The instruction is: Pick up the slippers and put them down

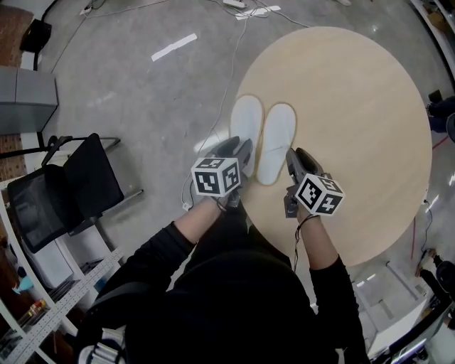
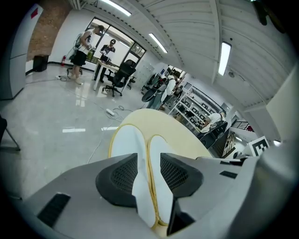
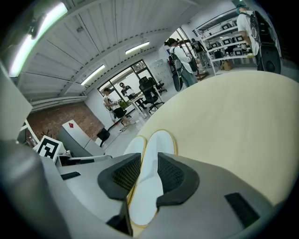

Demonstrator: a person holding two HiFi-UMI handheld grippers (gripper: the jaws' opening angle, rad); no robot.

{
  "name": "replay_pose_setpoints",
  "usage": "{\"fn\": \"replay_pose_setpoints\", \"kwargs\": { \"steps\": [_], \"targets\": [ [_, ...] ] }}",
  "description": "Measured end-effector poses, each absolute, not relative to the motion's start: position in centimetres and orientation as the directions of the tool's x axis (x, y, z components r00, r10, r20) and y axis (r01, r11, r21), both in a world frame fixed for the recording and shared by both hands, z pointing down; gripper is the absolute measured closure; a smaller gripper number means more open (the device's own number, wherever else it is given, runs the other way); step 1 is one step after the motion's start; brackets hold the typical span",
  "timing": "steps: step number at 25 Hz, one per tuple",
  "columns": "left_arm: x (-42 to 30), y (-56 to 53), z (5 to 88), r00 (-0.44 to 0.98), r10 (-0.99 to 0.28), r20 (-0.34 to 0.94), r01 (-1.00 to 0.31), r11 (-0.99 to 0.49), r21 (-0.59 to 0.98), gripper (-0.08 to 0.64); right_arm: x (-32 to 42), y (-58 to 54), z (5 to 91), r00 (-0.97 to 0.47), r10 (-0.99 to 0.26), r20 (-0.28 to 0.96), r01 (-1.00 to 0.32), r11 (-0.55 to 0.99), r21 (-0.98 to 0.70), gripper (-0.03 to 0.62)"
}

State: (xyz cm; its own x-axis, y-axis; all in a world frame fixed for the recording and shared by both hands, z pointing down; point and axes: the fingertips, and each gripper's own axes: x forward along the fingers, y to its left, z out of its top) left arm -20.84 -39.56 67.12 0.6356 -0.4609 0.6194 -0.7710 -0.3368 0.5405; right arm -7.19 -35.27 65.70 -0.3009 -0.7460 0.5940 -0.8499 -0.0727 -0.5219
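Two white slippers lie side by side, soles down, on the round pale wooden table: the left slipper close to the table's left rim, the right slipper touching it. My left gripper hovers at the left slipper's heel, jaws open. My right gripper is at the right slipper's heel edge, also open. In the left gripper view the left slipper and right slipper run out between the jaws of the left gripper; no pad presses on them. The right gripper view shows the right slipper between the parted jaws of the right gripper.
A black chair and a shelf rack stand on the grey floor left of me. Cables and a white tape strip lie on the floor beyond the table. People stand at desks far off.
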Motion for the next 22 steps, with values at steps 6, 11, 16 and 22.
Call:
{"fn": "replay_pose_setpoints", "kwargs": {
  "steps": [6,11,16,22],
  "targets": [
    [-18.9,-41.5,70.0,0.630,-0.412,0.658,-0.776,-0.354,0.522,0.416,-7.3,-38.1,69.1,-0.317,-0.711,0.627,-0.849,-0.081,-0.521,0.491],
    [-18.3,-41.9,71.2,0.622,-0.373,0.689,-0.781,-0.368,0.505,0.417,-8.0,-38.7,71.0,-0.324,-0.679,0.659,-0.855,-0.089,-0.512,0.491],
    [-18.5,-41.8,72.7,0.613,-0.353,0.707,-0.787,-0.354,0.505,0.520,-7.9,-38.9,71.8,-0.335,-0.680,0.652,-0.840,-0.099,-0.534,0.543],
    [-18.6,-41.8,72.0,0.646,-0.350,0.678,-0.762,-0.350,0.545,0.527,-8.0,-38.8,70.7,-0.344,-0.688,0.639,-0.827,-0.100,-0.553,0.561]
  ]
}}
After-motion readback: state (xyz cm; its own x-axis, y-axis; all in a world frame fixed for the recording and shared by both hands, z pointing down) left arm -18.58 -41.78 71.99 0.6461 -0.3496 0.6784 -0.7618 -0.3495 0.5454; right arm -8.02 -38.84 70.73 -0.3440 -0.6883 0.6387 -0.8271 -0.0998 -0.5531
